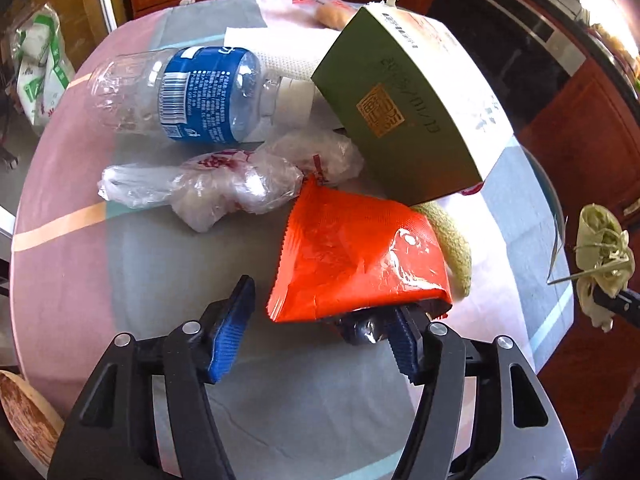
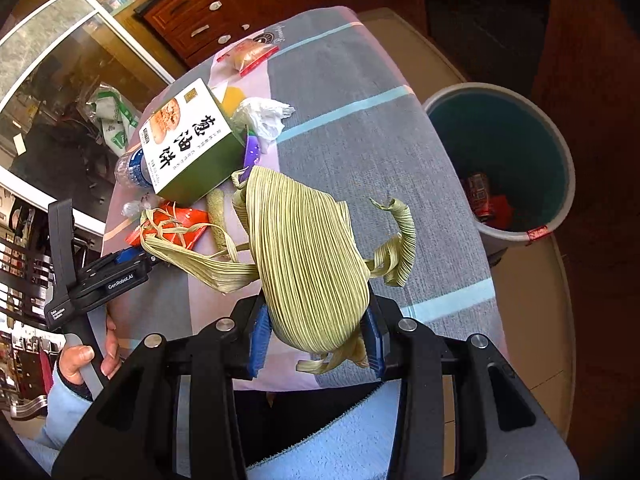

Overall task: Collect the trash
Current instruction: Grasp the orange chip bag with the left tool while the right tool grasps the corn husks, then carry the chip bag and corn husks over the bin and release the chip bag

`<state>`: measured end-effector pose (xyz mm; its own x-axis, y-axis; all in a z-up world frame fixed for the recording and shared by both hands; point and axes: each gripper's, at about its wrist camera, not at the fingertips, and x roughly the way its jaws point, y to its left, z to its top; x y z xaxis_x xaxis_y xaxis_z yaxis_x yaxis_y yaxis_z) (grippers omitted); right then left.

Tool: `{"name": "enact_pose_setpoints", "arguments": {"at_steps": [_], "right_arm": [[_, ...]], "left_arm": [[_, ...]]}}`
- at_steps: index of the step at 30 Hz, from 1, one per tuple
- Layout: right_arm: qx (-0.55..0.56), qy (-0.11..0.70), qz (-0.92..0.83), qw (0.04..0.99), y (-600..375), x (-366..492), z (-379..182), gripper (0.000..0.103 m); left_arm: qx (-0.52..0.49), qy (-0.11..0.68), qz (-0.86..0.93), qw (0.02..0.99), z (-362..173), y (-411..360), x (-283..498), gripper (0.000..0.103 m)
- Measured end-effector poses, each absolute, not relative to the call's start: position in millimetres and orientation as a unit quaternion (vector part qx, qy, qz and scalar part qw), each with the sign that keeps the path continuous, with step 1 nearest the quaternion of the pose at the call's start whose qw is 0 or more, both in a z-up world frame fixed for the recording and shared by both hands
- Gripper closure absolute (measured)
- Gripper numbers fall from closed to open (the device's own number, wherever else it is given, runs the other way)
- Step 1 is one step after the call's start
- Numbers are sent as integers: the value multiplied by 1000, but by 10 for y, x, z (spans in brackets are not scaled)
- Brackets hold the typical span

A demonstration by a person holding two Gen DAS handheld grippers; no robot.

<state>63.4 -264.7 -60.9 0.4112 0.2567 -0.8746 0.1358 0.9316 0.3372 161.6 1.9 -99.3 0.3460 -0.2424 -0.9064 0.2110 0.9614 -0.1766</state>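
1. The right gripper point(image 2: 316, 344) is clamped on a corn husk point(image 2: 308, 264); its 2 blue pads press the husk's lower end from either side, and loose strips curl out to both sides above the table.
2. The left gripper point(image 1: 316, 332) has its jaws spread wide. Its right finger lies under the near edge of an orange-red wrapper point(image 1: 356, 256); the left pad point(image 1: 232, 332) stands clear of the wrapper, over bare cloth.
3. The green box point(image 1: 400, 108) is the landmark on the table point(image 1: 72, 264), which wears a pink and grey striped cloth. It sits tilted, its near corner overhanging the wrapper.
4. Left of the box lies a clear water bottle point(image 1: 180, 92) with a blue label, on its side, its capless neck pointing at the box.
5. In front of the bottle, left of the box's near corner, lies a crumpled clear plastic bag point(image 1: 224, 184), touching the wrapper's far corner.
6. A green corn cob point(image 1: 452, 236) pokes out from under the box, just beside the wrapper.
7. Beyond the box, in the right wrist view, lie a white crumpled tissue point(image 2: 264, 114) and, farther off, a snack packet point(image 2: 250, 56).
8. A grey trash bin point(image 2: 560, 148) stands on the floor, well apart from the box, past the table's opposite edge, with a can and red scraps inside.
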Motion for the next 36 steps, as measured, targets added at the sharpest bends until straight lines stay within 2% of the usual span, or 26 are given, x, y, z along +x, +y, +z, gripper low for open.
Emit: {"name": "enact_pose_setpoints", "arguments": {"at_steps": [1, 2, 3, 4, 6, 19, 28, 36], "right_arm": [[183, 541, 33, 820, -2655, 616, -612, 66], [184, 540, 31, 821, -2658, 594, -615, 66], [185, 540, 30, 821, -2660, 589, -619, 66], [186, 540, 29, 821, -2654, 588, -622, 66], [185, 539, 30, 821, -2628, 591, -622, 66], [210, 499, 42, 840, -2766, 541, -358, 66], [244, 450, 3, 859, -3377, 514, -95, 66], [274, 430, -24, 860, -3963, 605, -157, 66]], "left_arm": [[-16, 545, -140, 827, -963, 1, 1592, 40], [-10, 535, -139, 833, -934, -18, 1556, 51], [0, 529, -140, 837, -896, -44, 1517, 74], [7, 524, -144, 839, -866, -71, 1488, 82], [14, 509, -146, 848, -775, -75, 1398, 91], [14, 468, -191, 863, -147, -78, 923, 92], [59, 445, -237, 861, 123, -813, 1057, 92], [98, 451, -265, 847, 139, -1536, 1285, 91]]}}
